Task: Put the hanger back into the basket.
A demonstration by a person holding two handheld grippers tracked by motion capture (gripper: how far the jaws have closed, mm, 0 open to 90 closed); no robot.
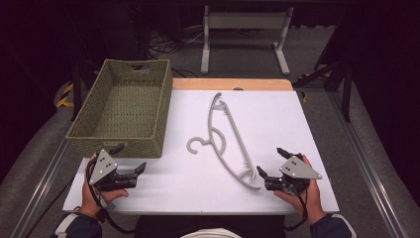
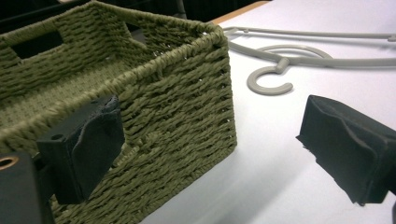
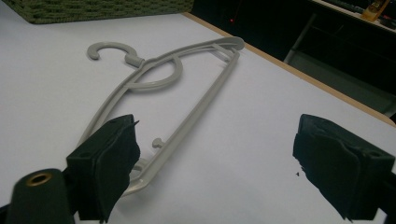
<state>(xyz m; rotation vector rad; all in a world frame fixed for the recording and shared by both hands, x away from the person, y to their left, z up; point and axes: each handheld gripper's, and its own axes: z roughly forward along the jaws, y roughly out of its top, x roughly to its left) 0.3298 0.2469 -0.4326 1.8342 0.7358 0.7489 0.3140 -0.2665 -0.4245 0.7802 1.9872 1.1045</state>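
A grey plastic clothes hanger (image 1: 229, 141) lies flat in the middle of the white table, its hook pointing left toward a green woven basket (image 1: 124, 106). My left gripper (image 1: 132, 157) is open at the basket's near right corner, holding nothing. In the left gripper view the basket's corner (image 2: 177, 102) sits between the wide-apart jaws, with the hanger's hook (image 2: 271, 81) farther off. My right gripper (image 1: 269, 161) is open just right of the hanger's near end. In the right gripper view the hanger (image 3: 196, 105) runs away from the left jaw, whose pad overlaps its near end.
The white table top (image 1: 297, 124) has a wooden strip along its far edge. The basket (image 3: 93, 9) looks empty and stands at the table's left side. A metal frame stands on the floor beyond the table. Bare surface lies right of the hanger.
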